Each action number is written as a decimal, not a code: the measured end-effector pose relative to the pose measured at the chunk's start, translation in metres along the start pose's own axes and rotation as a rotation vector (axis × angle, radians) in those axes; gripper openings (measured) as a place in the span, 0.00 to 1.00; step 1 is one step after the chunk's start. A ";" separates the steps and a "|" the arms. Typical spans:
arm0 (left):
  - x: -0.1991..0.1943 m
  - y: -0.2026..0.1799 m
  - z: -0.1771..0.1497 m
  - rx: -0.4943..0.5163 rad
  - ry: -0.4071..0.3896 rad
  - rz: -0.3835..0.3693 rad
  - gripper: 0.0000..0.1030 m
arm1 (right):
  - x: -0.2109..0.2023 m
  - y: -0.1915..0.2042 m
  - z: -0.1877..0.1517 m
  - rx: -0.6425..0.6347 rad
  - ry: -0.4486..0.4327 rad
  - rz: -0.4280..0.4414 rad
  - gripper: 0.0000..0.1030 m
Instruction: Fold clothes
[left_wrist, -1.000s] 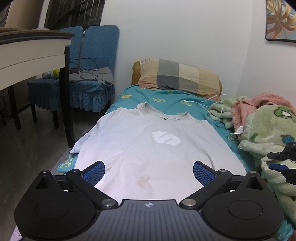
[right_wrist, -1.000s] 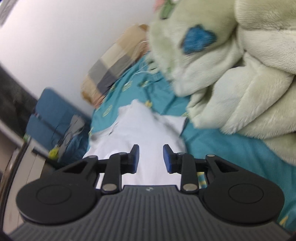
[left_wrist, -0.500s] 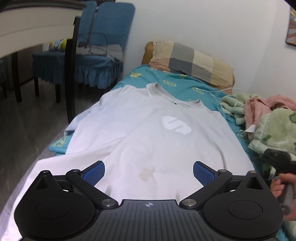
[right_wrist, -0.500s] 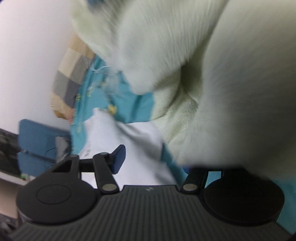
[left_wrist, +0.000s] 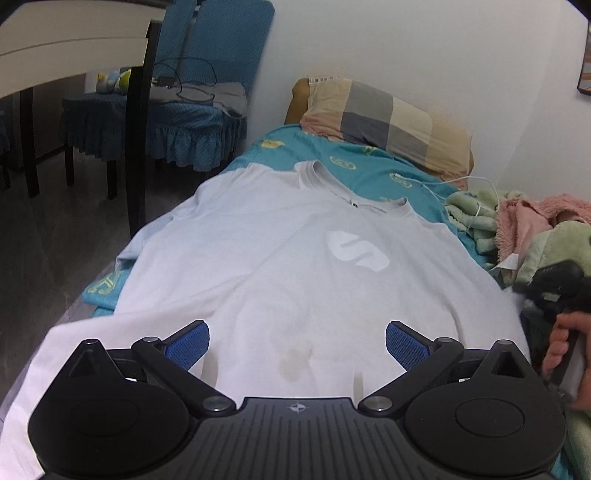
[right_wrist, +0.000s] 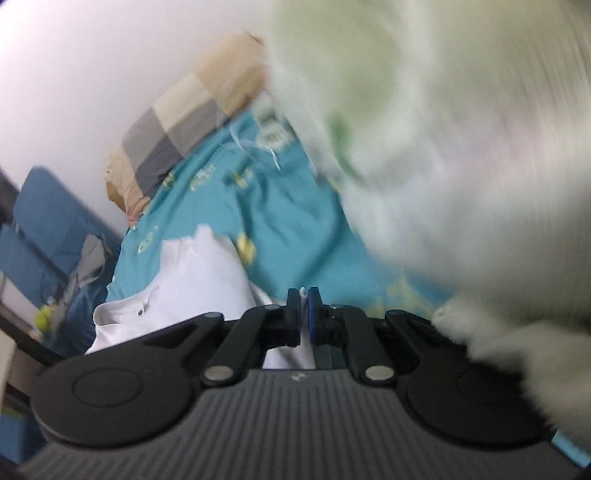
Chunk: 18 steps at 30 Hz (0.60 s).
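A white T-shirt (left_wrist: 280, 258) lies spread flat, front up, on the bed (left_wrist: 369, 166), its collar toward the pillow (left_wrist: 384, 122) and a pale logo on its chest. One sleeve hangs off the bed edge on the side away from the blankets (left_wrist: 517, 221). The left gripper (left_wrist: 297, 345) hovers over the shirt's hem, far from the pillow, its fingers (left_wrist: 188, 341) spread wide with nothing between them. The right gripper (right_wrist: 303, 314) is at the shirt's edge beside the blankets, fingers pinched together on a thin fold of the white fabric. A hand (left_wrist: 565, 354) holds that gripper. Blurred green blanket fills the space just beside it.
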<state>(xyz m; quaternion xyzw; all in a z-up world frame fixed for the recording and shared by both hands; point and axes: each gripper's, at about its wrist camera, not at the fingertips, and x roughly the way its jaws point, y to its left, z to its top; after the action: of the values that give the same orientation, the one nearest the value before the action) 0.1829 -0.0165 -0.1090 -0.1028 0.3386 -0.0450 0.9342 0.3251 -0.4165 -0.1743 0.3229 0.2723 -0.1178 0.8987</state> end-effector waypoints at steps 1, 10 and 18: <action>-0.002 0.000 0.002 0.002 -0.009 0.001 1.00 | -0.004 0.007 0.009 -0.034 -0.018 -0.008 0.06; -0.015 0.008 0.011 -0.018 -0.049 -0.012 1.00 | -0.022 0.050 0.100 -0.299 -0.177 -0.232 0.06; -0.024 0.024 0.021 -0.055 -0.064 -0.011 1.00 | -0.033 0.116 0.092 -0.376 -0.099 -0.156 0.06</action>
<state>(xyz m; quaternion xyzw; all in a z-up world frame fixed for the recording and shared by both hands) 0.1783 0.0144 -0.0838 -0.1317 0.3092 -0.0376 0.9411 0.3812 -0.3861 -0.0366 0.1214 0.2690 -0.1499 0.9436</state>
